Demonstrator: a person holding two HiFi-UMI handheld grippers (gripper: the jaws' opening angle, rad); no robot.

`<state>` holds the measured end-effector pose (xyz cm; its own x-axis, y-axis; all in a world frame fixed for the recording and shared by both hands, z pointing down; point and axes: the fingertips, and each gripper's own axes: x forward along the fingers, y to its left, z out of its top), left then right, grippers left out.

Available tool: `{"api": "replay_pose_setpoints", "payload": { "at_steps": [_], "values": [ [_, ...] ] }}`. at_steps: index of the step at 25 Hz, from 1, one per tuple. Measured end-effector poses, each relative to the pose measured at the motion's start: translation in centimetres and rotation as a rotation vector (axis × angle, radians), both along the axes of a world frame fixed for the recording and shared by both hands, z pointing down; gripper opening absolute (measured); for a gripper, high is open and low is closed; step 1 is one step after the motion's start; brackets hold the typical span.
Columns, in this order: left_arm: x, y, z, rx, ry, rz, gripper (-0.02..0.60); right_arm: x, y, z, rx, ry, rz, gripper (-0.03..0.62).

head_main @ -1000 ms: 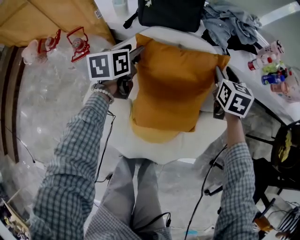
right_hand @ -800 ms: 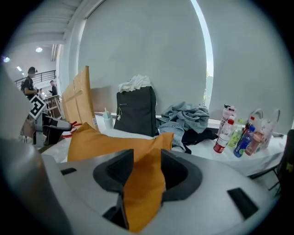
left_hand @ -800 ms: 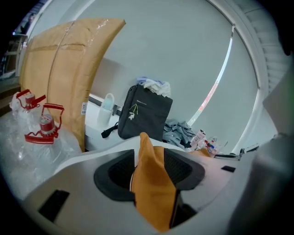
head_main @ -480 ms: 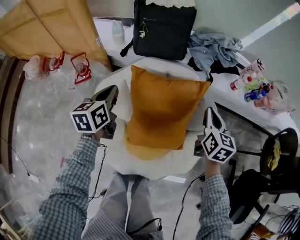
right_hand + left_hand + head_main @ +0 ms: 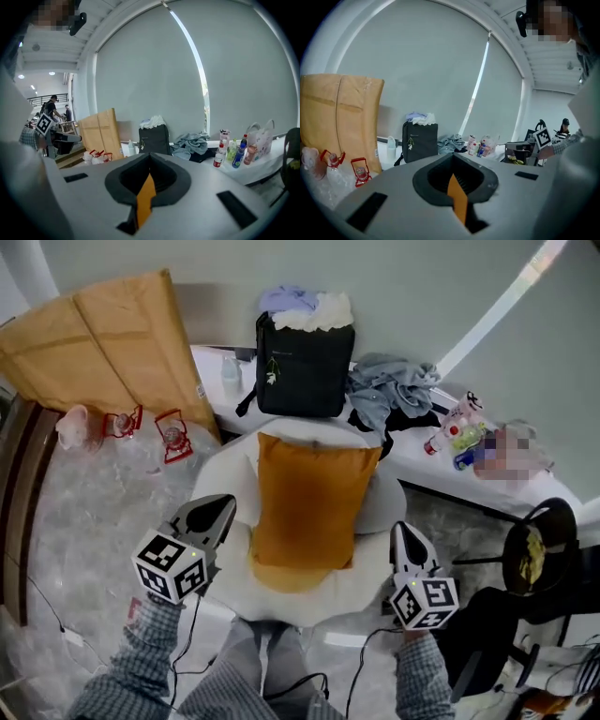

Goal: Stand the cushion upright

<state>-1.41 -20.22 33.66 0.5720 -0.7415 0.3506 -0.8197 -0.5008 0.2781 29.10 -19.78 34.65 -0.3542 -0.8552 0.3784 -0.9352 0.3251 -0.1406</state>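
Orange cushion (image 5: 309, 498) propped upright on white chair (image 5: 380, 559), clear of both grippers. Jaws of left gripper (image 5: 223, 503) and right gripper (image 5: 401, 529) closed, empty. Likely soft, light, saggy; pinch upper corners or side seams

Black backpack (image 5: 305, 371) behind; cardboard (image 5: 103, 343) left; bottles (image 5: 457, 439) right

No words or numbers can be read anywhere. The left marker cube (image 5: 171, 566) and the right marker cube (image 5: 424, 601) carry only black-and-white square code patterns, no letters. The black backpack (image 5: 305, 367) bears a small white emblem, the cardboard sheet (image 5: 103, 343) a white sticker, and the bottles (image 5: 219, 154) on the worktop (image 5: 262, 171) have coloured labels, all too small to make out.
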Motion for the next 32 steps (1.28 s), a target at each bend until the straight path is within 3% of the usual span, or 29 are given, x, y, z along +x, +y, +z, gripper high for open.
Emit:
{"api": "replay_pose_setpoints", "payload": {
  "at_steps": [5, 12, 18, 32],
  "values": [
    [0.5, 4.4, -5.7, 0.013, 0.031, 0.042, 0.006, -0.7, 3.3, -6.0, 0.05, -0.018, 0.018, 0.006],
    [2.2, 10.7, -12.0, 0.069, -0.033, 0.173, 0.006, -3.4, 8.0, -12.5, 0.128, -0.024, 0.017, 0.006],
    [1.4, 12.7, -16.9, 0.148, -0.008, 0.174, 0.006, -5.0, 10.2, -17.1, 0.197, -0.066, 0.039, 0.006],
    [0.9, 13.6, -21.2, 0.231, 0.145, 0.137, 0.006, -4.8, 13.0, -22.3, 0.296, -0.056, 0.101, 0.006]
  ]
}}
